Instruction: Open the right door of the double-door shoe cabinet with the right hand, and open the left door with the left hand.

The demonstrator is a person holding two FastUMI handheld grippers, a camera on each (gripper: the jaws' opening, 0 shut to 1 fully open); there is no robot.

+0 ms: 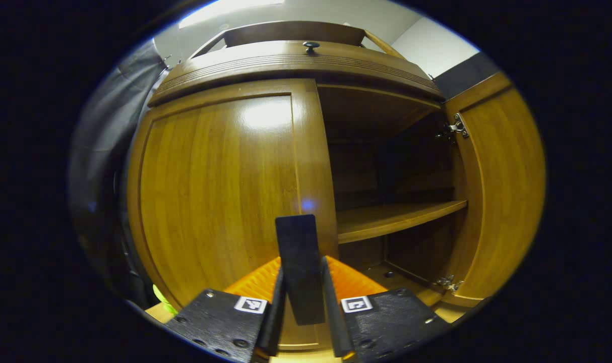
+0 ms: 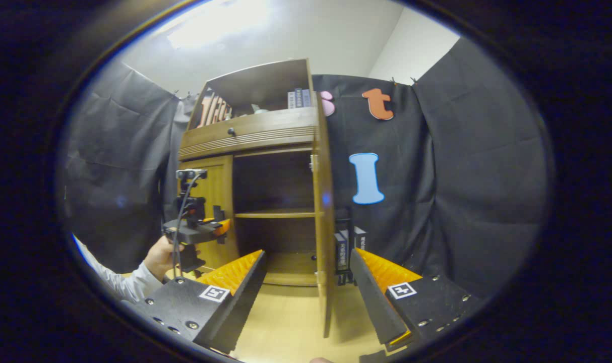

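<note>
Left gripper view first: left gripper (image 1: 303, 260) squeezed tight on the dark handle (image 1: 298, 237), one finger on each side. Handle standing straight up and down, at the right edge of the left door (image 1: 215, 201). Left door shut flat against the shoe cabinet (image 1: 296, 63). Right door (image 1: 505, 186) wide open at the cabinet's right edge, with a bare shelf (image 1: 396, 219) inside. Probably a pull straight back next, hinges being on the far left edge. Right gripper view now: right gripper (image 2: 306, 282) spread wide, holding nothing. Open right door (image 2: 325, 227) seen edge-on, just ahead between the fingers, not touched. Left gripper (image 2: 205, 229) and a hand (image 2: 160, 257) up against the left door (image 2: 212, 201).
</note>
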